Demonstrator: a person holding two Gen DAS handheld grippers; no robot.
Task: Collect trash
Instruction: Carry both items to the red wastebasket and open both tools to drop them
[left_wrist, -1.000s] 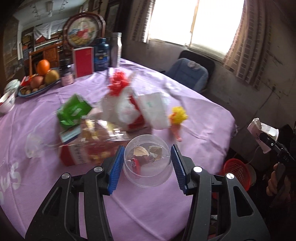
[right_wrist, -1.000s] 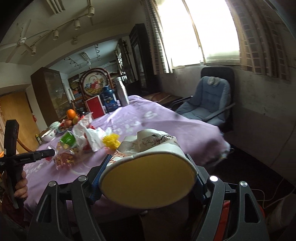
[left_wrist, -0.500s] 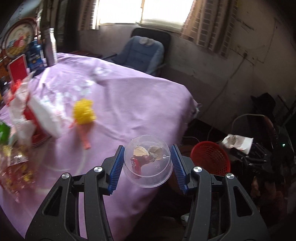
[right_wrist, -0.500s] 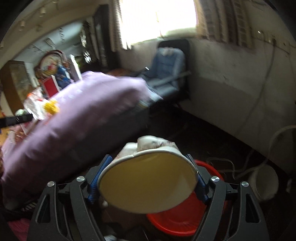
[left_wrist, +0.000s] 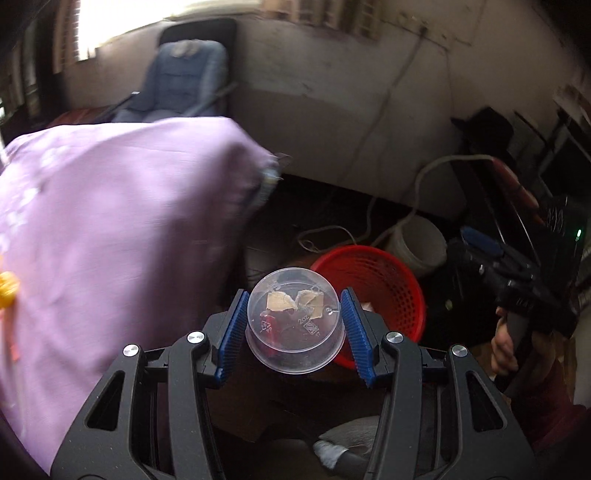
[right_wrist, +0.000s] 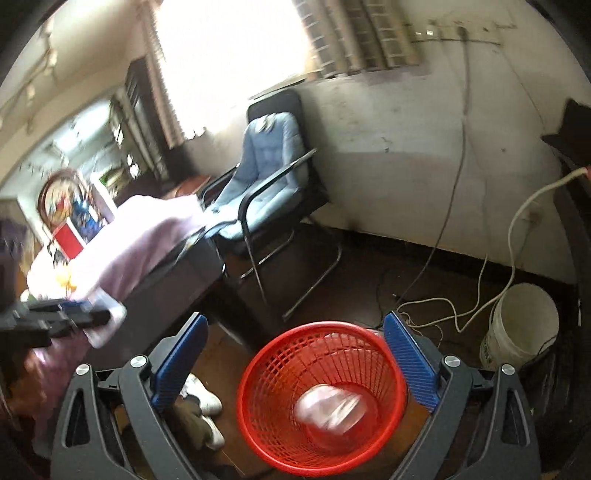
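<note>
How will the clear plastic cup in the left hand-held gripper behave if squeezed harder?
The clear plastic cup looks thin-walled, so it would probably flex or crumple rather than resist. Holding only a few scraps, it seems very light. Its smooth round wall between the left hand-held gripper pads may slip or twist.

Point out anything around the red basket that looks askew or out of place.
Loose cables trail across the floor right behind the red basket, beside a white bucket. White shoes lie jumbled against the basket's left side. Inside it, a pale piece of trash lies tilted, too blurred to identify.
</note>
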